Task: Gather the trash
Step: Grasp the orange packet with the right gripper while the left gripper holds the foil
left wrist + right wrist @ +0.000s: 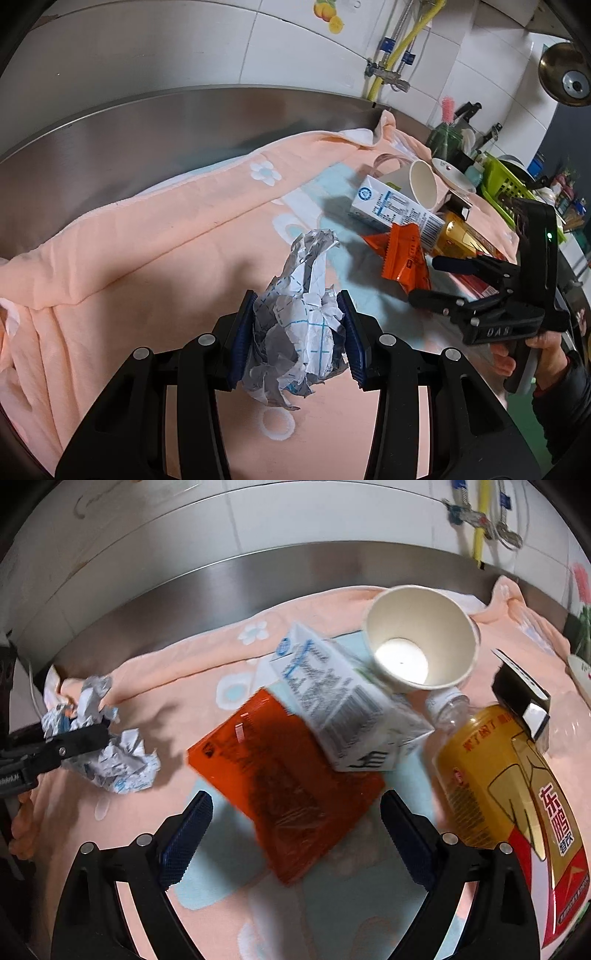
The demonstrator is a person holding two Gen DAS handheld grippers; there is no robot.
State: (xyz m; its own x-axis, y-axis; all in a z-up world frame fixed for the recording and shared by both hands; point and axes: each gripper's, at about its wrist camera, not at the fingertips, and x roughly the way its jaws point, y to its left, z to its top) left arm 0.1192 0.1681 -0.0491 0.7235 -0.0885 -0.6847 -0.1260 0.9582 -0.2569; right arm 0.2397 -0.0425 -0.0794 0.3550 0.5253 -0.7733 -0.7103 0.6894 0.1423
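Observation:
My left gripper (pixel 295 328) is shut on a crumpled white and blue paper (pixel 295 325) just above the peach towel (pixel 129 258); the paper also shows at the left of the right wrist view (pixel 110 753). My right gripper (pixel 295 834) is open over an orange snack wrapper (pixel 280 775), one pad on each side of it. It also shows in the left wrist view (pixel 436 280) beside the wrapper (pixel 404 258). A white milk carton (pixel 347 709), a paper cup (pixel 421 638) on its side and a yellow drink bottle (pixel 509 794) lie behind and to the right.
A steel counter backsplash (pixel 184 122) and white tiled wall run behind the towel. A clear plastic bottle neck (pixel 447 705) lies under the cup. A green dish basket (pixel 506 184), dishes and a yellow gas hose (pixel 399 48) stand at the far right.

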